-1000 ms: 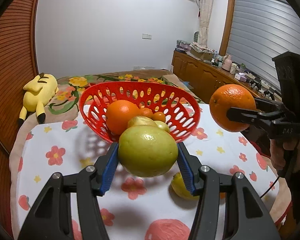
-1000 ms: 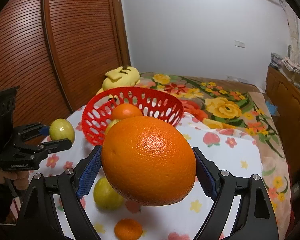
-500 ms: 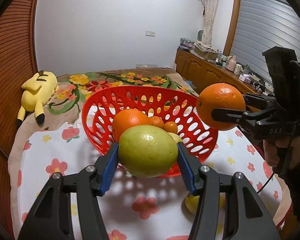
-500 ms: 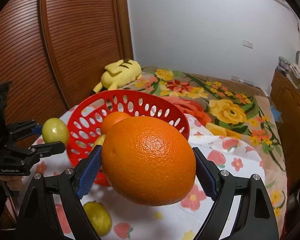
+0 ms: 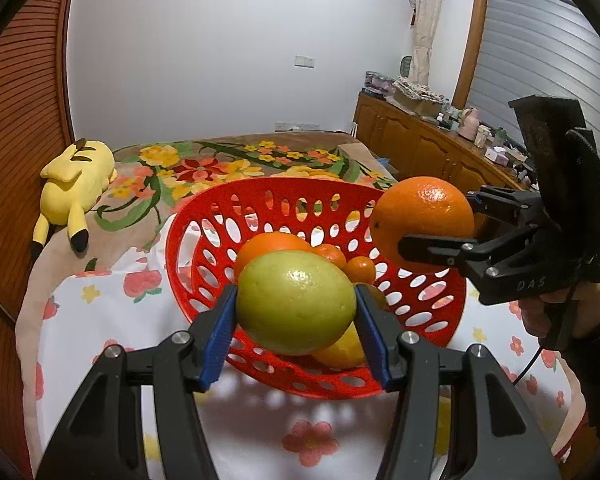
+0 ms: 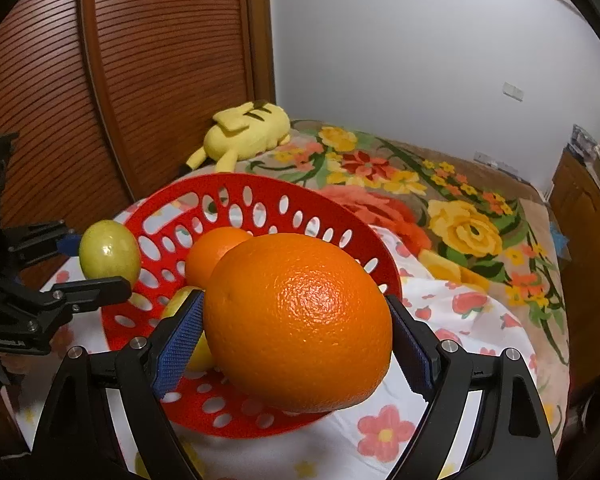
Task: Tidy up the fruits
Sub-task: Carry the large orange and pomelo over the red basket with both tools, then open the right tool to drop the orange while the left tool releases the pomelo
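Both grippers carrying fruit at the red basket (image 5: 220, 216).

The left gripper (image 5: 296, 312) is clamping a green lemon (image 5: 296, 306) over the basket's near rim; the right gripper (image 6: 296, 328) is clamping a large orange (image 6: 300, 332) over the basket's right edge. An orange (image 5: 272, 244), smaller citrus and a yellow lemon (image 5: 340, 350) are lying inside. A yellow plush toy (image 5: 76, 184) is lying on the floral bedspread (image 5: 228, 164) beyond.

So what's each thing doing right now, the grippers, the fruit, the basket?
left gripper: shut on the green lemon, held above the basket's near rim.
right gripper: shut on the big orange, also raised over the basket.
red basket: upright, holding several fruits.
plush toy: lying on the bed.
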A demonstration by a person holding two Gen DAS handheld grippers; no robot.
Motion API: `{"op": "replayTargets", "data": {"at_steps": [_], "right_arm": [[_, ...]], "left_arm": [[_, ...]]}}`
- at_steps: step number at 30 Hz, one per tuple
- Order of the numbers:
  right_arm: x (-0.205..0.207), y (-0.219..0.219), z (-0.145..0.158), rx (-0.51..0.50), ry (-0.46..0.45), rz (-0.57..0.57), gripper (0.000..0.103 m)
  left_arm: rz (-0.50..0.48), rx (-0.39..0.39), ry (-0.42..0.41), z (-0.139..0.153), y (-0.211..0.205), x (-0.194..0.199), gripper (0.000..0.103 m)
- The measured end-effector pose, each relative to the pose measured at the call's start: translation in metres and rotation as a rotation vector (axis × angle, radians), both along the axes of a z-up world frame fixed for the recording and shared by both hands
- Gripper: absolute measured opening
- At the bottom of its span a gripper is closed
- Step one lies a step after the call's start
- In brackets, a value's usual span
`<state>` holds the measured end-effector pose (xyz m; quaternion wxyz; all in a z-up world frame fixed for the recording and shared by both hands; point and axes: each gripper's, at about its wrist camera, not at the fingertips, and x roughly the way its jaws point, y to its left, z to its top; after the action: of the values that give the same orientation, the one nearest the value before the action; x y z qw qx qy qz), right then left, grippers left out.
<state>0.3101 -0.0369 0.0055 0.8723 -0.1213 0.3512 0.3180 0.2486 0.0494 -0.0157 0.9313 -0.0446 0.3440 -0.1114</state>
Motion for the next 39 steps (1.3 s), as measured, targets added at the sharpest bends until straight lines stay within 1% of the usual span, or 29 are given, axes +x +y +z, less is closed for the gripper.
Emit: {"op": "replayTargets", "data": {"at_steps": [8,21,24,32,36,39], "right_arm": [[0.013,0.012,-0.012,-0.027,0.016,0.015,0.089],[0.02,0.019,-0.027,-0.067,0.046,0.037,0.089],[0.018,0.024,-0.03,-0.098,0.024,0.041,0.089],[0.015,0.027,-0.032,-0.109,0.014,0.04,0.089],[0.014,0.02,-0.015,-0.033,-0.025,0.031,0.088],[0.011,0.018,-0.004,-0.019,-0.042,0.034,0.088]], "left_arm": [[0.004,0.003,0.01,-0.004,0.002,0.008,0.056],[0.007,0.002,0.018,-0.008,0.003,0.011,0.056],[0.008,0.004,0.019,-0.009,0.003,0.011,0.056],[0.011,0.004,0.024,-0.012,0.005,0.013,0.056],[0.014,0.008,0.029,-0.013,0.005,0.014,0.056],[0.016,0.007,0.027,-0.013,0.006,0.013,0.056]]}}
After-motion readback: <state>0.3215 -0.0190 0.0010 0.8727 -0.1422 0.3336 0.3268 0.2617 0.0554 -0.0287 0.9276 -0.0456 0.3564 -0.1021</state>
